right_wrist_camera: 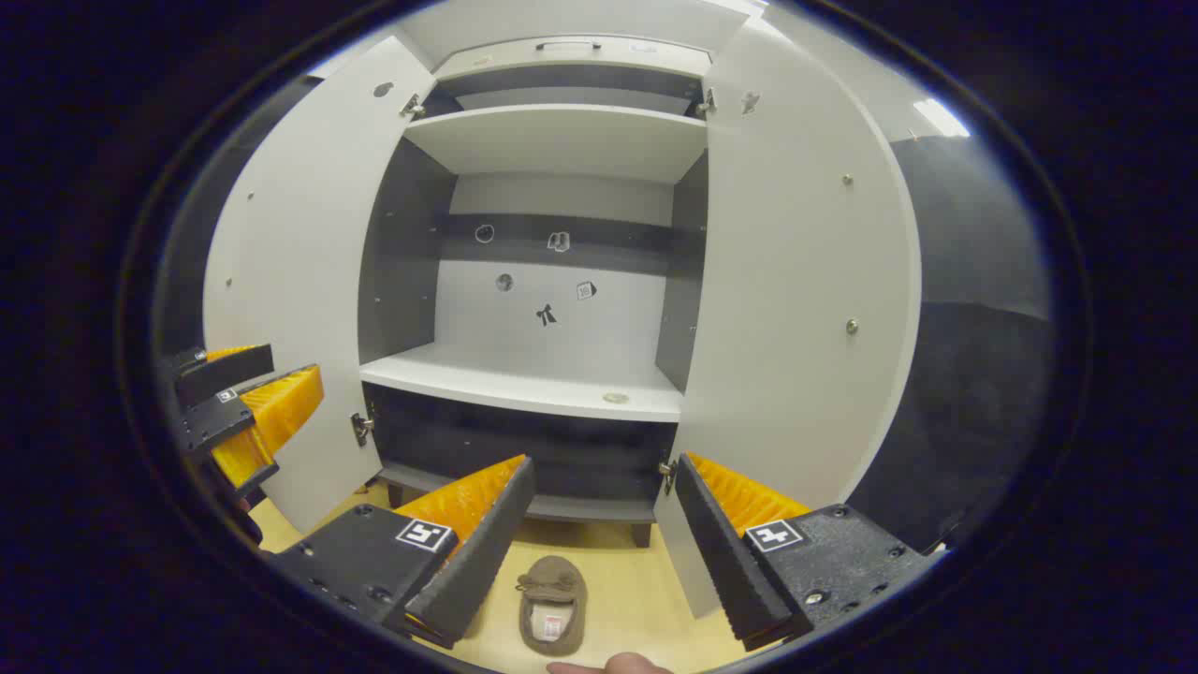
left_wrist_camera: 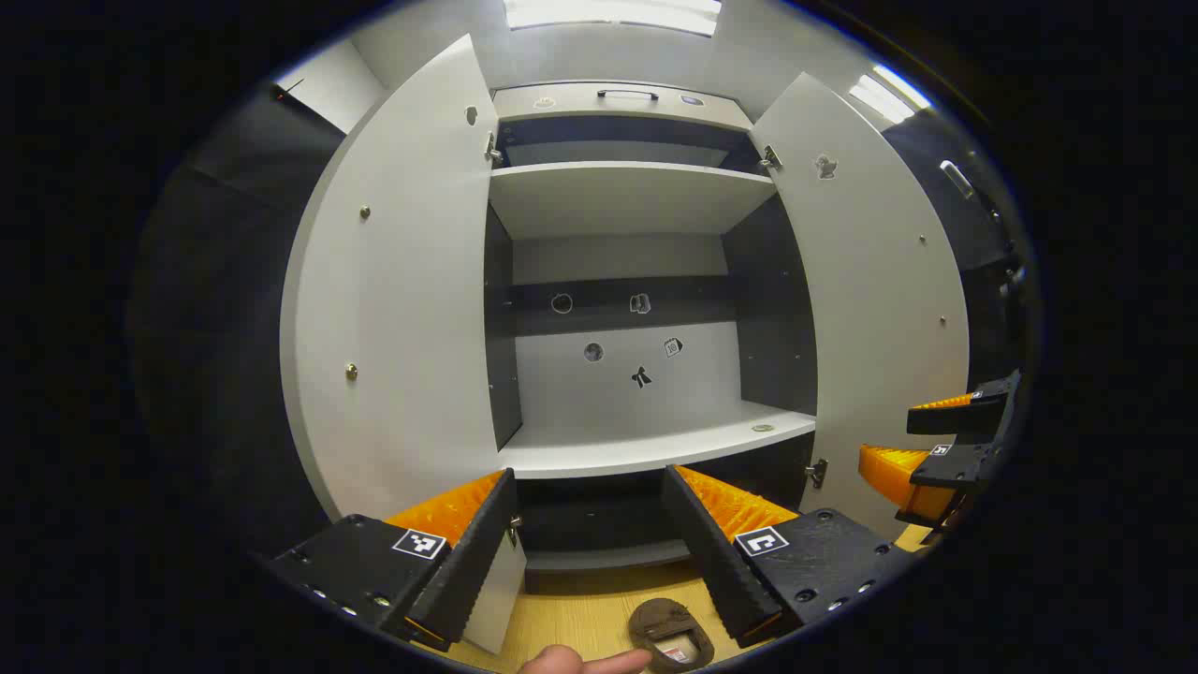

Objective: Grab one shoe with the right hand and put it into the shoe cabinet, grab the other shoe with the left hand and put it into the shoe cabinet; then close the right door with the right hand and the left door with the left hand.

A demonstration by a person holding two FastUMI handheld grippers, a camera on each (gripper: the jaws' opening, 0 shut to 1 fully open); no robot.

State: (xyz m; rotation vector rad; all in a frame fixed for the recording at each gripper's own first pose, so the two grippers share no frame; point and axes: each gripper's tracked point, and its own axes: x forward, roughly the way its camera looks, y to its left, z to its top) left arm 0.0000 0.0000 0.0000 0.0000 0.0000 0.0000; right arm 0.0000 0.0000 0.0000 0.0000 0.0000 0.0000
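both claws spread apart and empty, left claw [left_wrist_camera: 590,552] and right claw [right_wrist_camera: 599,552] facing the shoe cabinet [right_wrist_camera: 524,379] with both doors swung open, one brown shoe [right_wrist_camera: 552,604] on the wooden floor [right_wrist_camera: 636,580] at 6 o'clock between the right claw's fingers.

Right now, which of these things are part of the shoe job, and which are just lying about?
Part of the job:
- shoe on the floor
- shoe cabinet, shelves bare
- left door and right door, both open
- left gripper and right gripper, both open

Just there:
- stickers on the cabinet's back wall
- small disc on the shelf
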